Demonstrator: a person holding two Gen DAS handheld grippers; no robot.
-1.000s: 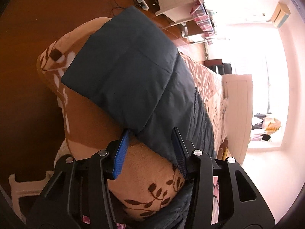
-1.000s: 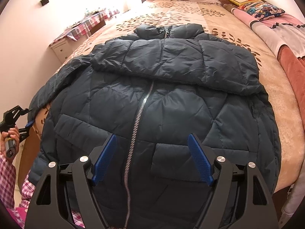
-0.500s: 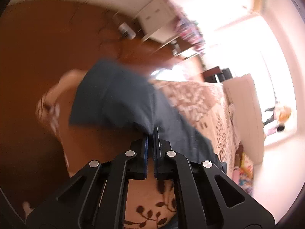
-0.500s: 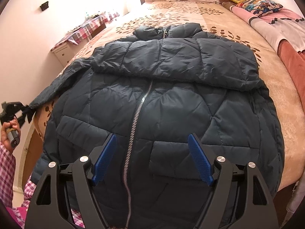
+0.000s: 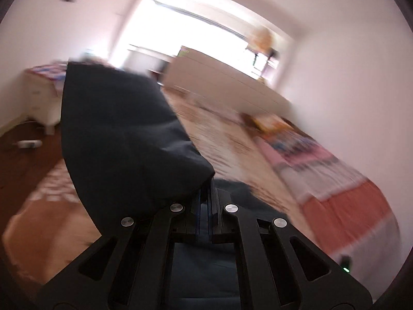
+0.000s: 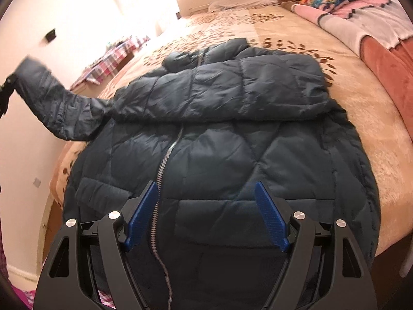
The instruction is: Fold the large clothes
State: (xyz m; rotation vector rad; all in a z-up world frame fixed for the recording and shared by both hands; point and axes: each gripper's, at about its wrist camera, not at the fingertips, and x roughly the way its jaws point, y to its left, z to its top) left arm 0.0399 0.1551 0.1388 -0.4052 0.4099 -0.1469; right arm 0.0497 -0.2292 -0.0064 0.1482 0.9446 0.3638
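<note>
- Left gripper (image 5: 206,193): fingers pinch the jacket's sleeve (image 6: 51,103), lifted off the bed (image 6: 374,108) at 9 o'clock.
- Right gripper (image 6: 206,217): fingers spread above the hem.
- Jacket (image 6: 219,149) lies flat, zipper (image 6: 162,170) up.

I count one dark quilted jacket (image 6: 219,139) spread on one bed (image 6: 374,108); my two grippers, left (image 5: 206,193) and right (image 6: 206,204); one white nightstand (image 5: 38,98) far left.
</note>
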